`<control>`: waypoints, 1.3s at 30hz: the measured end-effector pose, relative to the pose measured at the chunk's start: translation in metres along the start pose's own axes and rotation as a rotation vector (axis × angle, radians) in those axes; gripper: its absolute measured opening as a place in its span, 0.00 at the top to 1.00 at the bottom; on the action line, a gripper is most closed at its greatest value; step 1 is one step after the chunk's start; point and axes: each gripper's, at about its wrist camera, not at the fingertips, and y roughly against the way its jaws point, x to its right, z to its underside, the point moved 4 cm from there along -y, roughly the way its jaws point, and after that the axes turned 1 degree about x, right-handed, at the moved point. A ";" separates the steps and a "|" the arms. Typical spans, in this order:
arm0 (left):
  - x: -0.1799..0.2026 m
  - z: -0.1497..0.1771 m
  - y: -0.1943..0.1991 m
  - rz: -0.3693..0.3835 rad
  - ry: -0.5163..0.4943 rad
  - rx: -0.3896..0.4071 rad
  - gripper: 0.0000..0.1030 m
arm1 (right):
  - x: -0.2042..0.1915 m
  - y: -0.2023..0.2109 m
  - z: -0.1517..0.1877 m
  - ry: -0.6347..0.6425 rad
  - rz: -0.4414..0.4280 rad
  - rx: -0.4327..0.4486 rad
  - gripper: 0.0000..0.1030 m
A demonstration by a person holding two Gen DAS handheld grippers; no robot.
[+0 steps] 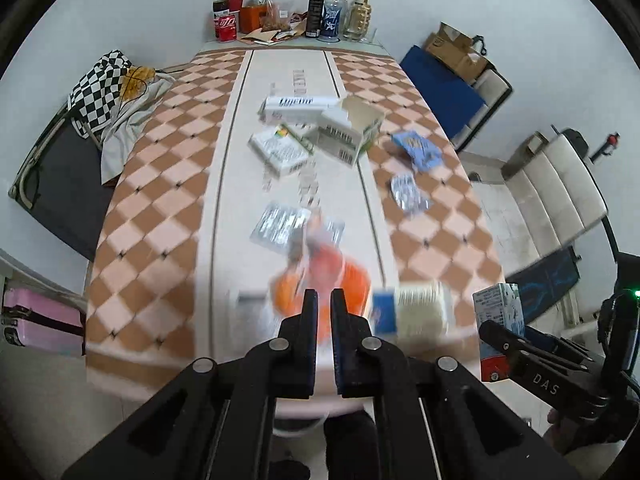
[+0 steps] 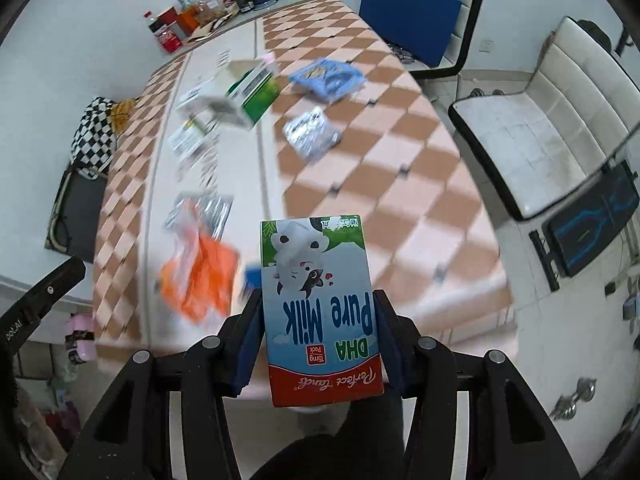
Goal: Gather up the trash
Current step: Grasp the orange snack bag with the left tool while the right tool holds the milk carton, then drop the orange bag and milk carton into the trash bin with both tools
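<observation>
My right gripper (image 2: 318, 296) is shut on a "Pure Milk" carton (image 2: 320, 312), held upside down above the near edge of the checkered table (image 2: 400, 184). The left wrist view shows that carton (image 1: 500, 312) at the right, in the right gripper (image 1: 496, 332). My left gripper (image 1: 324, 300) is shut, and I see nothing clamped between its fingers. Beyond its tips a blurred orange wrapper (image 1: 320, 276) lies on the table. Farther out are silver foil packs (image 1: 280, 224), a blue wrapper (image 1: 416, 148), several white boxes (image 1: 344, 132) and a blue-and-cream pack (image 1: 416, 312).
Bottles, cans and a red cup (image 1: 288, 12) crowd the table's far end. A chair with a checkered cloth (image 1: 104, 84) stands on the left. A blue-backed chair (image 2: 408, 12) and a white chair (image 2: 540, 120) stand on the right. A pink case (image 1: 40, 320) sits on the floor.
</observation>
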 end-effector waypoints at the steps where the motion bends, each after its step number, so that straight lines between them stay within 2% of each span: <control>1: -0.006 0.013 0.003 0.017 0.002 -0.014 0.96 | -0.004 0.003 0.015 -0.008 -0.001 -0.004 0.48; 4: -0.019 0.032 -0.004 0.057 0.021 -0.053 0.95 | -0.011 0.004 0.063 -0.046 -0.012 -0.041 0.48; 7: -0.031 0.038 -0.029 0.108 0.084 -0.133 0.93 | -0.008 -0.007 0.085 -0.101 -0.009 -0.072 0.48; 8: -0.034 0.037 -0.043 0.113 0.096 -0.160 0.86 | -0.008 -0.010 0.085 -0.108 -0.003 -0.070 0.48; 9: -0.035 0.036 -0.053 0.117 0.102 -0.176 0.64 | -0.007 -0.014 0.081 -0.110 0.011 -0.064 0.48; 11: -0.037 0.031 -0.076 0.161 0.134 -0.191 0.43 | -0.004 -0.022 0.068 -0.116 0.034 -0.047 0.48; 15: -0.042 0.028 -0.112 0.202 0.222 -0.223 0.43 | 0.004 -0.042 0.030 -0.130 0.058 -0.041 0.48; 19: -0.039 0.022 -0.147 0.158 0.273 -0.250 0.43 | 0.016 -0.063 -0.001 -0.153 0.069 -0.043 0.48; 20: -0.037 0.021 -0.154 0.118 0.266 -0.247 0.46 | 0.019 -0.067 -0.006 -0.157 0.069 -0.044 0.48; 22: -0.032 0.017 -0.159 0.080 0.242 -0.218 0.70 | 0.024 -0.075 -0.012 -0.160 0.073 -0.051 0.48; 23: -0.029 0.017 -0.158 0.061 0.228 -0.210 0.77 | 0.027 -0.079 -0.014 -0.160 0.074 -0.054 0.48; 25: -0.023 0.016 -0.151 0.022 0.192 -0.181 0.81 | 0.031 -0.084 -0.016 -0.154 0.077 -0.058 0.48; 26: -0.020 0.017 -0.146 -0.003 0.165 -0.165 0.90 | 0.032 -0.085 -0.015 -0.145 0.080 -0.058 0.48; 31: -0.021 0.025 -0.126 -0.043 0.124 -0.128 0.90 | 0.037 -0.084 -0.005 -0.138 0.074 -0.058 0.48; 35: -0.022 0.033 -0.095 -0.062 0.106 -0.088 0.90 | 0.031 -0.070 0.008 -0.112 0.046 -0.044 0.48; 39: -0.024 0.067 -0.064 -0.090 0.086 -0.094 0.90 | 0.018 -0.054 0.036 -0.059 0.005 -0.037 0.48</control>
